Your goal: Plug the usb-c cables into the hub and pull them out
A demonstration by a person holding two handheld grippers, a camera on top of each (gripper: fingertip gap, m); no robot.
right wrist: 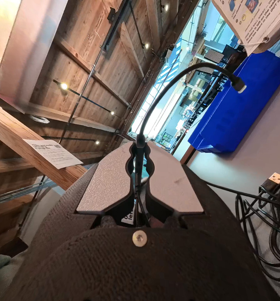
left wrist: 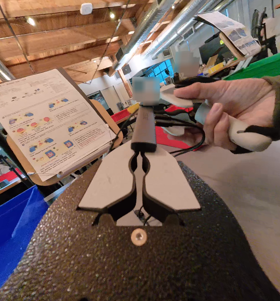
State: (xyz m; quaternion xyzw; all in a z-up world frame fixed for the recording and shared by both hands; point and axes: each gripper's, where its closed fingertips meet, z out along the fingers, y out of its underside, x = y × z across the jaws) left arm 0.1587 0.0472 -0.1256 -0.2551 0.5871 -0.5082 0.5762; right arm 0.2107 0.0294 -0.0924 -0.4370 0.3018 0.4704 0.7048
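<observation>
Left gripper (left wrist: pixel 140 152) pinches the hub (left wrist: pixel 144 130) by its near end, lifted off the table (left wrist: pixel 234 187) w/ its ports facing right, prob so the other side can reach them; two dark cables (left wrist: pixel 176 122) look plugged in. Right gripper (right wrist: pixel 140 143) is clamped on a black cable (right wrist: pixel 160 97) arching up, its free plug (right wrist: pixel 239 85) in mid-air. Only the left cam shows the hub & a person's hand (left wrist: pixel 230 114); only the right cam shows the loose cable pile (right wrist: pixel 269 211) on the table

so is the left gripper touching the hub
Touching. The left wrist view shows the left gripper with both fingertips pinched on the near end of the dark grey hub, no gap visible.
</observation>
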